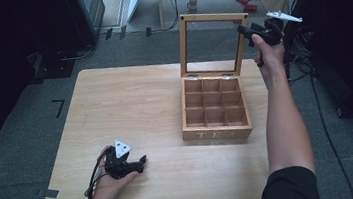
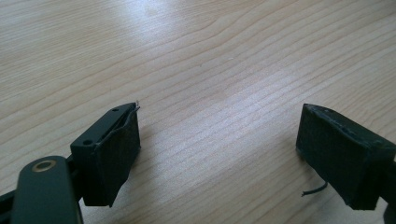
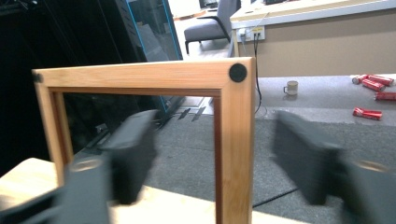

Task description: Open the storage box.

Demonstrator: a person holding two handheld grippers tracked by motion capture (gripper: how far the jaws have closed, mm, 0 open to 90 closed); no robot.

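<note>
Square wooden box (image 1: 215, 109), nine compartments, "TEA" on its front, right of centre on a pale wood-grain table (image 1: 135, 109); windowed lid (image 1: 213, 42) upright at its rear edge. Right gripper (image 1: 252, 31) at the lid's top right corner, jaws spread either side of the frame. Left gripper (image 1: 139, 163) spread, resting on the table well left of the box; grey carpet (image 1: 28, 141) around.

The table (image 2: 224, 60) is pale wood with fine grain and a soft sheen. The tea box (image 1: 214, 110) at centre right of the high view is warmer, smooth wood. Both grippers' jaws look matt black.
</note>
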